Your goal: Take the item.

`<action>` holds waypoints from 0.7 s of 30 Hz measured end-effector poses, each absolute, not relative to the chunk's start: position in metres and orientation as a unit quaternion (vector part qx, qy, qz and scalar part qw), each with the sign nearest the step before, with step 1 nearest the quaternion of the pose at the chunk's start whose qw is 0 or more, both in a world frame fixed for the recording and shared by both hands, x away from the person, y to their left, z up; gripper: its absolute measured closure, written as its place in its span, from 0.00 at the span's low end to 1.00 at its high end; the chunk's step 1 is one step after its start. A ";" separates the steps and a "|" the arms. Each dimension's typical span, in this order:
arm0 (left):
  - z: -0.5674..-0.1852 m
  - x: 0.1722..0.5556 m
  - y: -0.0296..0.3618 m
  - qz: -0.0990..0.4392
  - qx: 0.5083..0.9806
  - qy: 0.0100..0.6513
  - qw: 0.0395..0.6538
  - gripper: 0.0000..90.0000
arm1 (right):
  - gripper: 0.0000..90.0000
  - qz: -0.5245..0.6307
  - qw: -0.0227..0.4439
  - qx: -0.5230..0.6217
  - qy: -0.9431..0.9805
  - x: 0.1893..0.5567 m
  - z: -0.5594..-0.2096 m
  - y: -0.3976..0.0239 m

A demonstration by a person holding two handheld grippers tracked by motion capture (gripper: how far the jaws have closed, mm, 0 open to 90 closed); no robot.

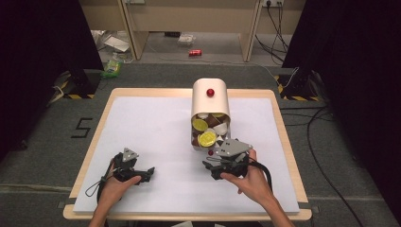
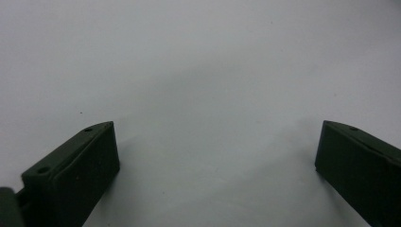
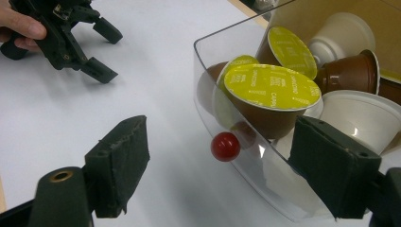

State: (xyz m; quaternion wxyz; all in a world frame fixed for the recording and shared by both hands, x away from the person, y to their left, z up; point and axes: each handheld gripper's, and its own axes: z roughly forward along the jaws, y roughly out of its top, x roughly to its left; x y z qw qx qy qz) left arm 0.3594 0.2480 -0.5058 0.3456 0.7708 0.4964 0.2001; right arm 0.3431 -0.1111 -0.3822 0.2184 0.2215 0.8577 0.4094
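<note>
My right claw (image 3: 217, 175) stands moderately wide, nothing pressed between its pads; in the right gripper view its two black jaws rise from the lower corners, and the clear front lid (image 3: 246, 156) of the capsule container sits in the gap between them, its small red knob (image 3: 225, 146) near the middle of the frame; I cannot tell whether the right-hand jaw touches the clear plastic, though it overlaps it. Behind the lid I see capsules (image 3: 272, 87) heaped up: brown cups with yellow-green foil tops towards the upper centre, white cups at the right edge. In the high view the right claw (image 1: 218, 166) lies just below the container's open end, lower centre of the frame, with its grey three-cornered plate (image 1: 231, 147) on top and my right hand (image 1: 250, 177) behind it. The container (image 1: 210, 101) lies on the white surface (image 1: 161, 127) at centre, cream-coloured, with a second red knob (image 1: 210, 92) on its upper face. My left claw (image 1: 144, 174) rests at the lower left of the high view, well apart from the container, held by my left hand (image 1: 116, 184); in the left gripper view its jaws stand wide at the bottom corners, with bare white surface (image 2: 198, 94) between them; it also appears at the upper left of the right gripper view (image 3: 101, 49).
</note>
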 end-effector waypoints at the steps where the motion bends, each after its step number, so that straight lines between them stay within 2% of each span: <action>1: -0.506 0.359 0.248 0.200 0.772 0.496 0.345 0.00 | 0.23 0.409 0.217 0.222 0.858 0.343 -0.382 -0.111; 12: -0.506 0.359 0.248 0.200 0.771 0.496 0.346 0.00 | 0.26 0.422 0.198 0.230 0.854 0.345 -0.377 -0.116; 21: -0.506 0.359 0.248 0.200 0.771 0.496 0.345 0.00 | 0.29 0.453 0.208 0.244 0.832 0.347 -0.363 -0.127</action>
